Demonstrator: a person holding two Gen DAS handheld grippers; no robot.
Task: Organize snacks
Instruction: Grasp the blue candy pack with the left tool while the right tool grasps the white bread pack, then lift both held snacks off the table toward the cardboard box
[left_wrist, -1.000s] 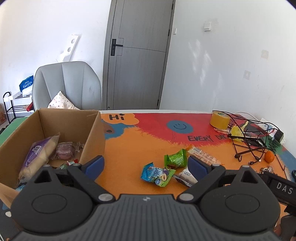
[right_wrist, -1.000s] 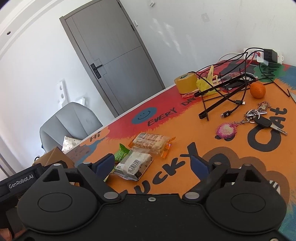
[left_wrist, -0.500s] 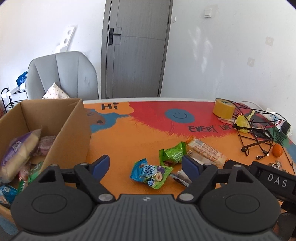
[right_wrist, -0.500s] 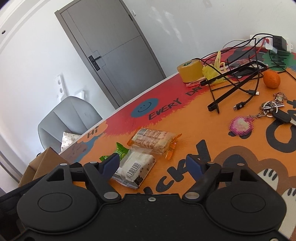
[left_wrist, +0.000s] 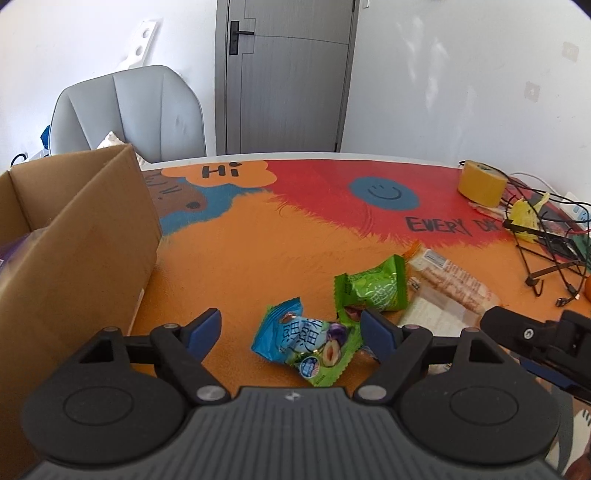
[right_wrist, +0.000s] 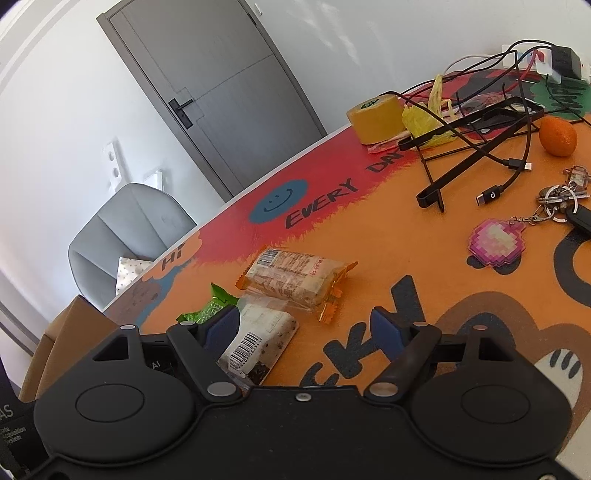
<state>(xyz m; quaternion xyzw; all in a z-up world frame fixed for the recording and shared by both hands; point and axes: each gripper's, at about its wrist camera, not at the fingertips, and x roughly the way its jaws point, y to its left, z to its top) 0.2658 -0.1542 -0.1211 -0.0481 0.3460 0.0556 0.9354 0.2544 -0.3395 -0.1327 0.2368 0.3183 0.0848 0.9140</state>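
Observation:
Several snack packets lie on the orange mat. In the left wrist view a blue-green packet (left_wrist: 306, 343) lies between the pads of my left gripper (left_wrist: 291, 332), which is open and not touching it. A green packet (left_wrist: 373, 288) and a long biscuit pack (left_wrist: 450, 277) lie just beyond. In the right wrist view my right gripper (right_wrist: 303, 330) is open and low over the mat. A white barcoded packet (right_wrist: 258, 339) lies by its left finger, with the biscuit pack (right_wrist: 295, 277) and green packet (right_wrist: 210, 306) behind. The cardboard box (left_wrist: 74, 258) stands at the left.
A yellow tape roll (right_wrist: 375, 118), a black wire stand with cables (right_wrist: 480, 147), an orange (right_wrist: 557, 136) and a key ring with a pink charm (right_wrist: 496, 242) crowd the mat's right side. A grey chair (left_wrist: 129, 110) stands behind the table by the door.
Both grippers came down and forward toward the packets, and their jaws narrowed a little. The box slid toward the left edge of the left wrist view.

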